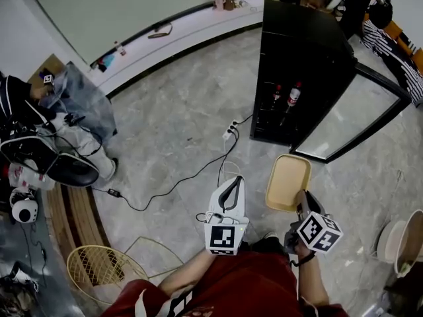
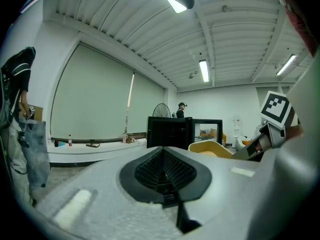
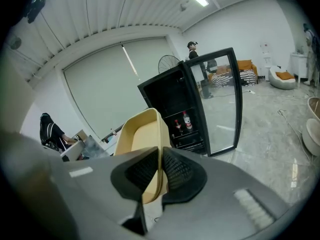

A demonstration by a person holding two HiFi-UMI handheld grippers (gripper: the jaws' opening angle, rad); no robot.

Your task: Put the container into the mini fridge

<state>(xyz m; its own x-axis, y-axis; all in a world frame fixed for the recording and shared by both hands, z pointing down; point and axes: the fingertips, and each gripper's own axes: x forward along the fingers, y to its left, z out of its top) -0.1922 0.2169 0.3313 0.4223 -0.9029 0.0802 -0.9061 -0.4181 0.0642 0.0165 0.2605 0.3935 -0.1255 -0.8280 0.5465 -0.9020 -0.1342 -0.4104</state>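
Note:
A shallow tan container (image 1: 288,181) hangs over the floor, gripped by its near rim in my right gripper (image 1: 301,202). In the right gripper view the container (image 3: 142,139) stands on edge and the black pads (image 3: 175,171) pinch its wall. The black mini fridge (image 1: 303,71) stands ahead with its glass door (image 1: 357,114) swung open to the right; two bottles (image 1: 285,98) sit on a shelf inside. My left gripper (image 1: 231,189) is held beside the right one, shut and empty; its pads (image 2: 165,170) meet with nothing between them.
A power strip with black cables (image 1: 228,134) lies on the floor in front of the fridge. A yellow wire basket (image 1: 99,266) sits at lower left, with bags and gear (image 1: 59,144) at left. Seated people (image 1: 390,38) are behind the fridge. A round white seat (image 1: 403,243) is at right.

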